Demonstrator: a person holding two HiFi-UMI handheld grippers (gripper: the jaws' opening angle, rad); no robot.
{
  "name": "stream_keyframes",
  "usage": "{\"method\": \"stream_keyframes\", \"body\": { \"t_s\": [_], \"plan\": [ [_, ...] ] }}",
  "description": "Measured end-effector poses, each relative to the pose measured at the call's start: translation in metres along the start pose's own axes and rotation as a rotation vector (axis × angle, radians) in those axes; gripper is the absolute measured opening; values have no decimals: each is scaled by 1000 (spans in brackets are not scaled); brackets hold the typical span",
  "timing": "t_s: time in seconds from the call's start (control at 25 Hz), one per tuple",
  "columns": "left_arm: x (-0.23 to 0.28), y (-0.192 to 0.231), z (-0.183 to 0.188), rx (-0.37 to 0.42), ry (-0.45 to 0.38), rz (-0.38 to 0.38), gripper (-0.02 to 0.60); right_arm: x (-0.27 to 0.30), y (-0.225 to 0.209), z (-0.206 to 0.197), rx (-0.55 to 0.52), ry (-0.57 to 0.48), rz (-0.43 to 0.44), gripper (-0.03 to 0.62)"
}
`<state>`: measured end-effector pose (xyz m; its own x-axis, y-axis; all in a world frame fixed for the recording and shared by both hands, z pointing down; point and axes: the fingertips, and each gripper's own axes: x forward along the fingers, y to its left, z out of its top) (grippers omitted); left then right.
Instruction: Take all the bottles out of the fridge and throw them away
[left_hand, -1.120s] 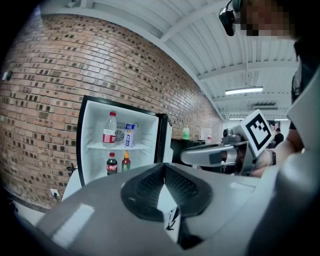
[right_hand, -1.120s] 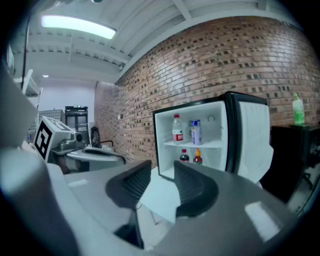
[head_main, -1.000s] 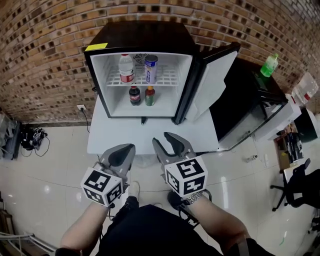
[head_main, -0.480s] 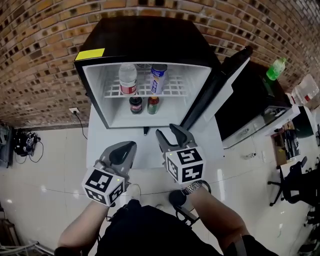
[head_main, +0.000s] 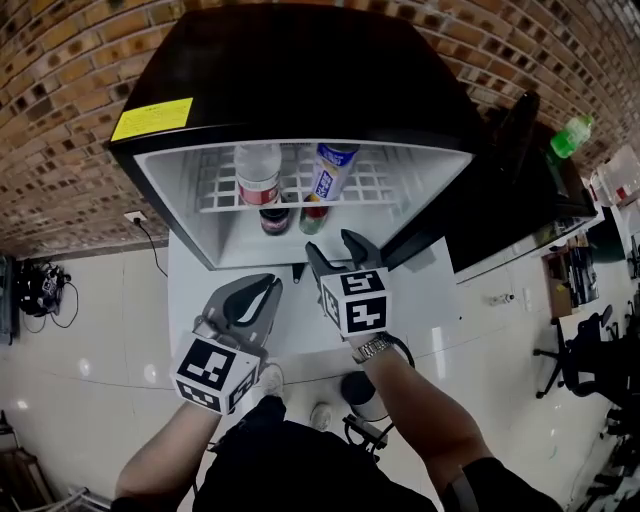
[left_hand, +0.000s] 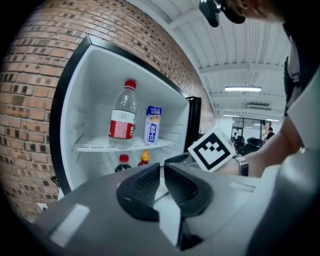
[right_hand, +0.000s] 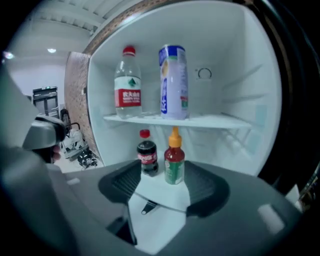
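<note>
Brick-walled room, open fridge (head_main: 180, 200): cola bottle (right_hand: 146, 152) and green bottle (right_hand: 174, 165) upright on lower level, straight ahead of nearer right tool (head_main: 333, 250), jaws just opened wide, nothing between; left tool (head_main: 258, 290) closed, empty.

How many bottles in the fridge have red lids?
2. The water bottle stands on the shelf. The cola bottle stands below it, at the bottom. None seem hidden.
</note>
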<state>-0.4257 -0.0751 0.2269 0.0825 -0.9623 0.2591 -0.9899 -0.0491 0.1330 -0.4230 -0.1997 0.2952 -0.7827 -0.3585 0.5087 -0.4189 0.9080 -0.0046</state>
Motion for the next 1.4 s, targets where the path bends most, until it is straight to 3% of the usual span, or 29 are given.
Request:
{"method": "stream_keyframes", "body": {
  "t_s": [0.36,0.76,1.04,1.4],
  "plan": [
    [9,25,-17,-9,41,-28,5,86,-27,-15,-27,84,-59,282],
    [4,42,-26,-26,70,-23,3,120,-34,-21,-44,108,-75,281],
    [1,40,-25,-15,72,-17,3,111,-30,-23,-30,93,-71,273],
    [2,10,-23,-3,70,-28,3,42,-17,-36,8,60,-30,272]
  ]
}}
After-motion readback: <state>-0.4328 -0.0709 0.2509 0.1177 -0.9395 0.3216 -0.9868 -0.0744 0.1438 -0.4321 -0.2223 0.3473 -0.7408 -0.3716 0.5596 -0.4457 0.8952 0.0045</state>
